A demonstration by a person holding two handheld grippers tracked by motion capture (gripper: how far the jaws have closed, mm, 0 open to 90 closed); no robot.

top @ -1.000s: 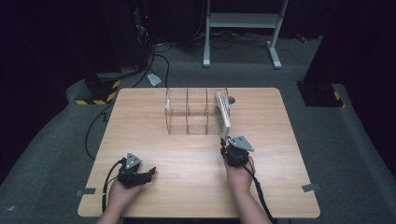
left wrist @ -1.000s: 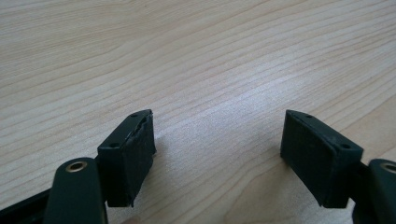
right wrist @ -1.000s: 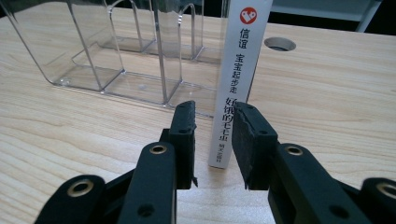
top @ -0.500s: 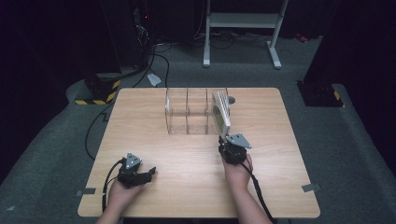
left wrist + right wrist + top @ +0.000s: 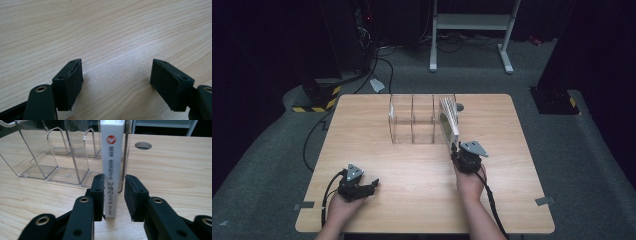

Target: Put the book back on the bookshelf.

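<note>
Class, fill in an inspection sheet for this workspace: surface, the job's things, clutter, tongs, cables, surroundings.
Surface: wooden table, with a round hole near the far edge.
Job's things: white book upright at the right end of the clear rack; the other slots are empty.
Clutter: nothing seen.
Tongs: right tongs closed on the book's spine; left tongs open, nothing between them, low over the table.
Cables: one black cable trails from the left tongs and another from the right; floor cable to the left.
Surroundings: grey carpet, white stand behind, dark room.
</note>
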